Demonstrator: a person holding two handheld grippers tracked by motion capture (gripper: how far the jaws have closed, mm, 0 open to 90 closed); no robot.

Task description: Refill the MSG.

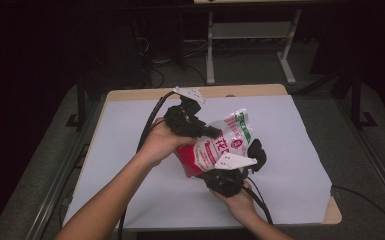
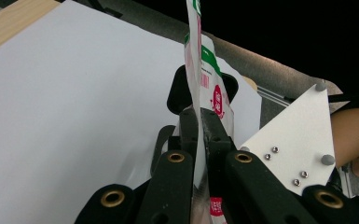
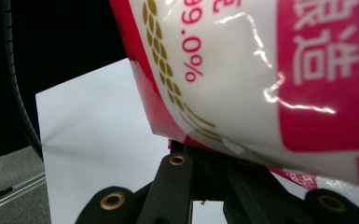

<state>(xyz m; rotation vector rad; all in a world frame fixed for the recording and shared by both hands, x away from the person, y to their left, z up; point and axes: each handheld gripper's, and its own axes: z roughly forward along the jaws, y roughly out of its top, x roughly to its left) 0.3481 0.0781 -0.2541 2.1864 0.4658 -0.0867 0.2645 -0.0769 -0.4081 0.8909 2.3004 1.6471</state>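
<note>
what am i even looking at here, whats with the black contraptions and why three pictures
There is no robot arm here: a person holds two black hand-held grippers, each with two jaws. The high view looks down on a wooden table covered with a white sheet. The other two pictures come from small cameras riding on each gripper, looking along its jaws. The left gripper is shut on the thin upper edge of a red, white and green printed plastic bag, clearly seen in the left gripper view. The right gripper is clamped on the bag's lower edge. A small black object lies beside the bag.
</note>
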